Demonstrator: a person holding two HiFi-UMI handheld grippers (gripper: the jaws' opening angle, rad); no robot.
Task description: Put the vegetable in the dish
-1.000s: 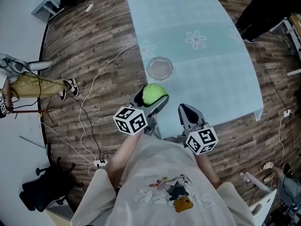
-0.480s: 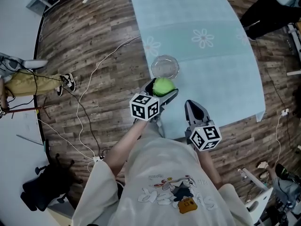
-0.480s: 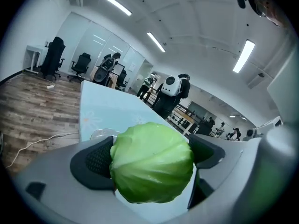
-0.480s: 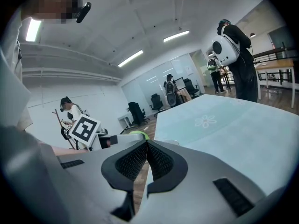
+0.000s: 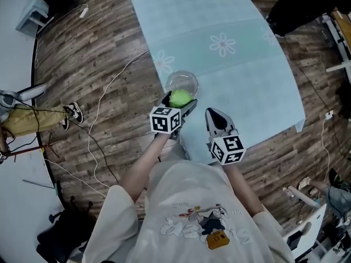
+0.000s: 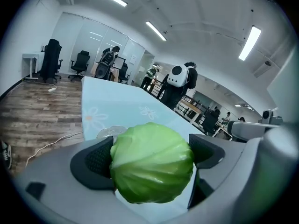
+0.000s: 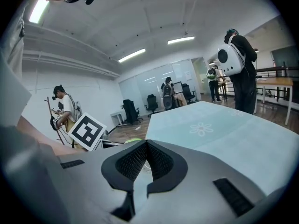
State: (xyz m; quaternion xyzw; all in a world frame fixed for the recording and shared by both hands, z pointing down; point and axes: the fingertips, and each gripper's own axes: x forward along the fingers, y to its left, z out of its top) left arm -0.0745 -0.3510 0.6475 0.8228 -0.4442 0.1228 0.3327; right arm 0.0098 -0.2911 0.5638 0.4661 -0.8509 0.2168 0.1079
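While the left gripper (image 5: 178,103) pinches the cabbage (image 5: 180,97) just below the glass dish (image 5: 182,80) at the left edge of the table (image 5: 247,86), the right gripper (image 5: 214,115), jaws pressed together, hovers over bare cloth.

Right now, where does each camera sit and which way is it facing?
Head view: on the person's head, facing steeply down at the table, glass dish, left gripper clamping the cabbage, right gripper, forearms, shirt.
Left gripper view: on the left gripper, facing along its jaws, past the cabbage, over the table.
Right gripper view: on the right gripper, facing over its shut, empty jaws across the table; the left gripper's marker cube shows.
Shared: head and left gripper views both show cabbage and dish.
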